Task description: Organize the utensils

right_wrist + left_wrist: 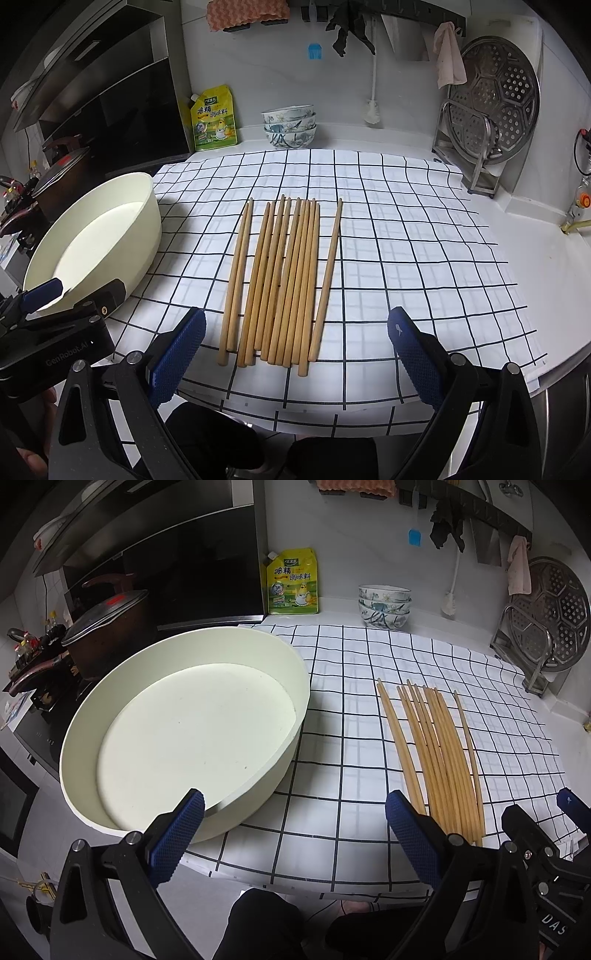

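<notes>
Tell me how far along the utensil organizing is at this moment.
Nothing looks done yet: the basin is empty, and all the chopsticks lie side by side on the checked cloth. Nothing is in hand: the left claw and right claw are both open and hold nothing, the right one facing the near ends of the chopsticks. The whole job is left, picking up and sorting them.

Both views look forward and down from low over the near edge of the worktop (pixel 424 620), toward the back wall. The left wrist view sits close before the cream basin (pixel 184 731); the right wrist view faces the chopsticks (pixel 280 280). Both share basin, chopsticks, checked cloth (pixel 406 240) and stacked bowls (pixel 290 125).
</notes>
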The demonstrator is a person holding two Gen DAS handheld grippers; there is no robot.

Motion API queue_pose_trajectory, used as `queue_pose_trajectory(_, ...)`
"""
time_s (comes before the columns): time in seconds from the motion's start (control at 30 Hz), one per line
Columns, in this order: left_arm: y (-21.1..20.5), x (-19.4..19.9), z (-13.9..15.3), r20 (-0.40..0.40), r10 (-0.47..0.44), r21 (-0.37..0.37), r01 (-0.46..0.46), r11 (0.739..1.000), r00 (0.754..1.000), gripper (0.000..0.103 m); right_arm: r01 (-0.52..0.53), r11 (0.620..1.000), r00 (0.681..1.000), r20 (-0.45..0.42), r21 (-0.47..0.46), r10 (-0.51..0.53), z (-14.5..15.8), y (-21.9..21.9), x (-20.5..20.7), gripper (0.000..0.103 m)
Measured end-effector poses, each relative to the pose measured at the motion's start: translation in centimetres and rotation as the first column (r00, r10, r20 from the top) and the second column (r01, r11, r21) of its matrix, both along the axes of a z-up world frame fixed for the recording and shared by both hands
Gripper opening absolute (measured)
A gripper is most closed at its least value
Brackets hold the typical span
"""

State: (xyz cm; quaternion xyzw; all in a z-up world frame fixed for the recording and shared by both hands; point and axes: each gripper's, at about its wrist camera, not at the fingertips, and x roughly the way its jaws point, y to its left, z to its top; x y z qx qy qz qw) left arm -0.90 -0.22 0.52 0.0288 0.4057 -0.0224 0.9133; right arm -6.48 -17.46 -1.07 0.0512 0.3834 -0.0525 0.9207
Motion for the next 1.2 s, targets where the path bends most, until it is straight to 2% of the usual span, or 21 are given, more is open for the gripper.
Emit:
queue_pose_trajectory(0.77, -0.2, 0.1, -0.2, -0.002, -0.002, 0.002, 0.002, 1.0, 1.0, 0.097, -0.005, 1.0, 1.0, 0.002, 0.012, 0.005, -0.3, 0.0, 0.1, 0.094)
queue_pose_trajectory(1.03, -0.9, 0.0, -0.7, 0.018, -0.005, 0.026, 0.005, 1.0, 1.0, 0.097, -0.017, 0.999, 1.0, 0.008, 0.035, 0.017, -0.9, -0.9, 0.0, 0.094)
queue_pose_trajectory(1.2, -1.9, 0.1, -0.5, 0.019, -0.023, -0.011, 0.023, 1.0, 1.0, 0.097, -0.005, 0.998, 1.0, 0.0, 0.061, 0.005, -1.5, -2.5, 0.2, 0.094)
